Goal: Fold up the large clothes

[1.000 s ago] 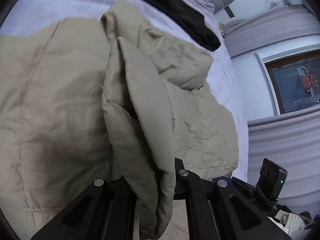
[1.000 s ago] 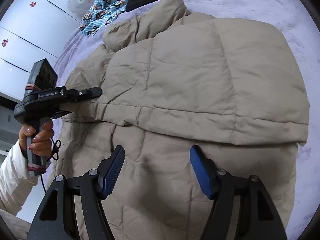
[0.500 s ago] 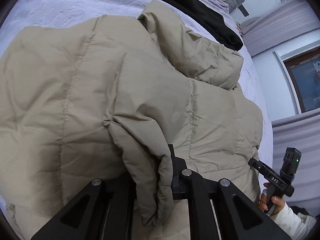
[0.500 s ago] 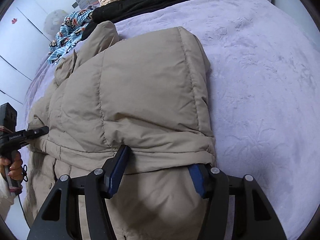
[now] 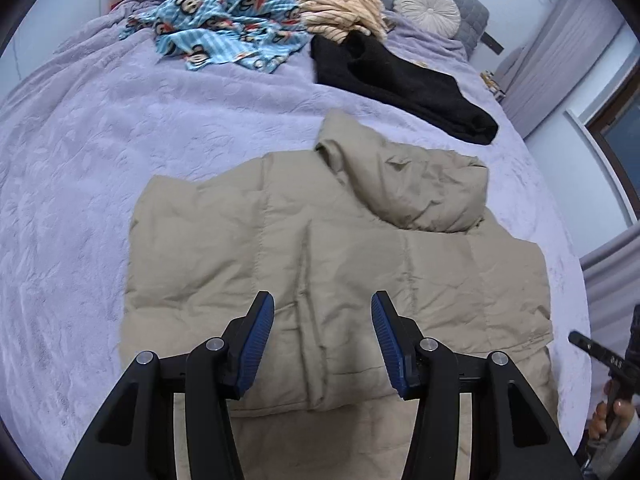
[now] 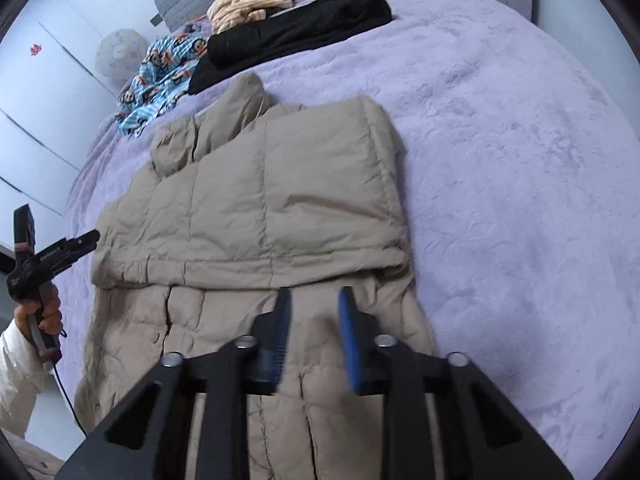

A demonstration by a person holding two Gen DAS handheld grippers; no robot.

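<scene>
Ahead of both our hand-held grippers, the lilac plush bed (image 5: 100,152) carries the beige quilted puffer jacket (image 5: 360,264), lying directly below them with one fold laid across it. Our left hand-held gripper (image 5: 322,334) has just been opening and hangs empty. Our right hand-held gripper (image 6: 314,330) has just been closing, its jaws narrow, with nothing between them. We should next pinch the near hem at both corners and carry it evenly toward the hood (image 5: 416,188).

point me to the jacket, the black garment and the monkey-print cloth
jacket (image 5: 340,256): left wrist view, middle of the folded quilted body.
black garment (image 5: 400,80): left wrist view, centre of the dark fabric.
monkey-print cloth (image 5: 228,28): left wrist view, middle of the blue crumpled heap.
</scene>
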